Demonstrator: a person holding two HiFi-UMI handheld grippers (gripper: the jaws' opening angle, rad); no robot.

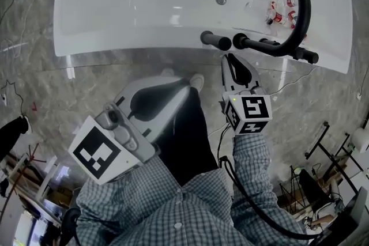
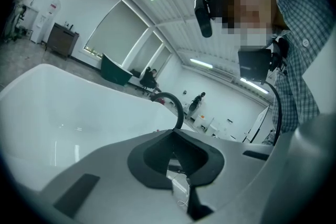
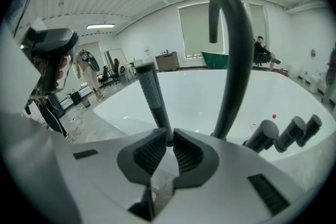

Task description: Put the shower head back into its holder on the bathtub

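The black shower head [image 1: 214, 40] stands on the near rim of the white bathtub [image 1: 115, 37], left of the arched black faucet [image 1: 302, 3]. My right gripper [image 1: 226, 57] reaches up to its foot from the floor side. In the right gripper view the ribbed handle [image 3: 151, 97] rises from between the jaw tips of that gripper [image 3: 168, 136], which are shut on its lower end; the holder itself is hidden. My left gripper [image 1: 188, 83] hangs lower left, away from the tub, shut with nothing in it [image 2: 173, 132].
Black knobs [image 1: 305, 55] line the rim right of the faucet base [image 3: 291, 131]. Small red-and-white bottles [image 1: 282, 11] lie inside the tub under the spout. Stands and cables [image 1: 323, 181] crowd the marble floor at lower right.
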